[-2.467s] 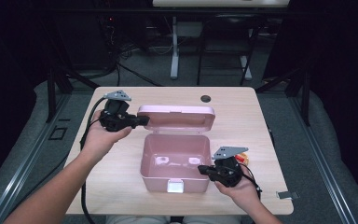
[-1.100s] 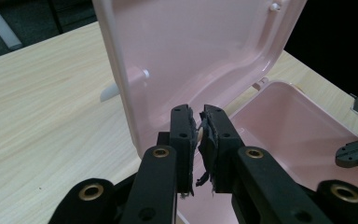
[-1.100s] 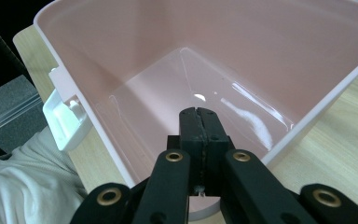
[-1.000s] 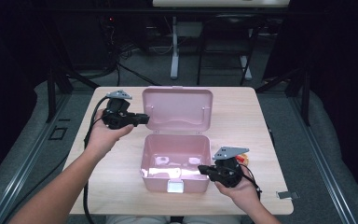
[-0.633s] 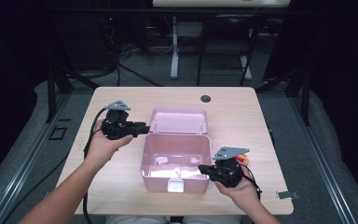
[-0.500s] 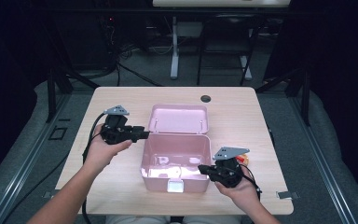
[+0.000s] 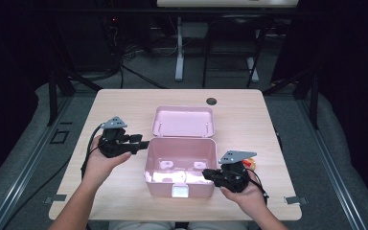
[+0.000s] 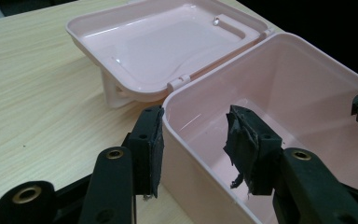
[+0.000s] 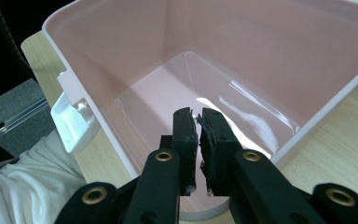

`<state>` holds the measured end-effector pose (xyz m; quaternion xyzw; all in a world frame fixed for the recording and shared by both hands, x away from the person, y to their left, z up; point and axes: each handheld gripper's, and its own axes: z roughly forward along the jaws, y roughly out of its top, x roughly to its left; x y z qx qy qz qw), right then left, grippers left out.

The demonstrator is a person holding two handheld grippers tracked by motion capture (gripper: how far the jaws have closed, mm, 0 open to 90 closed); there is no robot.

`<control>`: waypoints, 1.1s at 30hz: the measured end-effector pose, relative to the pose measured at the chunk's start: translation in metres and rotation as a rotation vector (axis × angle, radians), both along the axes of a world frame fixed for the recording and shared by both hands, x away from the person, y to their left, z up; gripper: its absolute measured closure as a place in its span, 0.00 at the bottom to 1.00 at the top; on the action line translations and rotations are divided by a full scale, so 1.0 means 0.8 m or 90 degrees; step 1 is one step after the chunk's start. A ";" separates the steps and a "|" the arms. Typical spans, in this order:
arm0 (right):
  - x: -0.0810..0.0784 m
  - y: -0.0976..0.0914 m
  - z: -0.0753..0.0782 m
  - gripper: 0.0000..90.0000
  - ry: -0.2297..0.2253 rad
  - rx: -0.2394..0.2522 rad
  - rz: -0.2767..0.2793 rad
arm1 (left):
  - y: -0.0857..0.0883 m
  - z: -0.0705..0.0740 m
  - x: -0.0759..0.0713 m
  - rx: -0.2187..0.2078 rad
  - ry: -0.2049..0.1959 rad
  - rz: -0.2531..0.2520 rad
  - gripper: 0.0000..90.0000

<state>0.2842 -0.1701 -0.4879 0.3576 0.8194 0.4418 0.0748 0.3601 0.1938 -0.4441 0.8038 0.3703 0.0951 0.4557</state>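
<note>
I see a glossy pink plastic box, unlabelled, lid flat; left gripper just opening, straddles its wall; right gripper nearly shut, holding nothing.

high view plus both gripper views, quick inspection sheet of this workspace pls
surface: light wooden table
job's things: pink box open, empty; lid laid back behind it
clutter: dark round spot near far edge; red-yellow bit by right hand
grippers: left hand-held gripper jaws just been opening, astride box's left wall; right hand-held gripper jaws nearly together at near right corner, just opening slightly, grip unclear
cables: black cable loops off left one
surroundings: dark floor, stand legs behind
</note>
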 end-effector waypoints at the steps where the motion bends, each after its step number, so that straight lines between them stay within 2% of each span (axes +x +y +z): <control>1: 0.000 0.000 0.001 0.90 0.002 0.002 0.000 | 0.002 0.000 -0.002 -0.011 -0.002 0.004 0.62; 4: -0.003 0.001 0.006 0.86 -0.008 0.006 0.004 | 0.008 -0.002 -0.006 -0.025 0.002 0.007 0.62; 7: -0.003 0.000 0.013 0.81 -0.019 0.009 0.004 | 0.009 -0.004 -0.007 -0.009 0.010 0.007 0.59; 10: -0.001 -0.002 0.020 0.75 -0.025 0.010 0.001 | 0.011 -0.007 -0.009 -0.007 0.013 0.007 0.56; 18: 0.006 -0.009 0.036 0.64 -0.038 0.013 -0.014 | 0.016 -0.015 -0.010 0.037 0.022 -0.013 0.53; 21: 0.010 -0.013 0.040 0.61 -0.034 0.011 -0.023 | 0.018 -0.018 -0.009 0.046 0.008 -0.016 0.52; 23: 0.013 -0.016 0.040 0.58 -0.048 0.008 -0.028 | 0.020 -0.019 -0.007 0.052 0.003 -0.020 0.52; 24: 0.015 -0.018 0.041 0.58 -0.046 0.004 -0.032 | 0.020 -0.019 -0.006 0.050 0.005 -0.018 0.52; 27: 0.021 -0.021 0.043 0.57 -0.049 0.006 -0.042 | 0.022 -0.018 -0.004 0.025 0.040 -0.015 0.53; 31: 0.026 -0.023 0.046 0.54 -0.046 0.007 -0.052 | 0.021 -0.019 -0.004 0.046 0.054 -0.009 0.52; 33: 0.027 -0.025 0.047 0.50 -0.043 0.003 -0.058 | 0.020 -0.020 -0.004 0.061 0.054 -0.009 0.51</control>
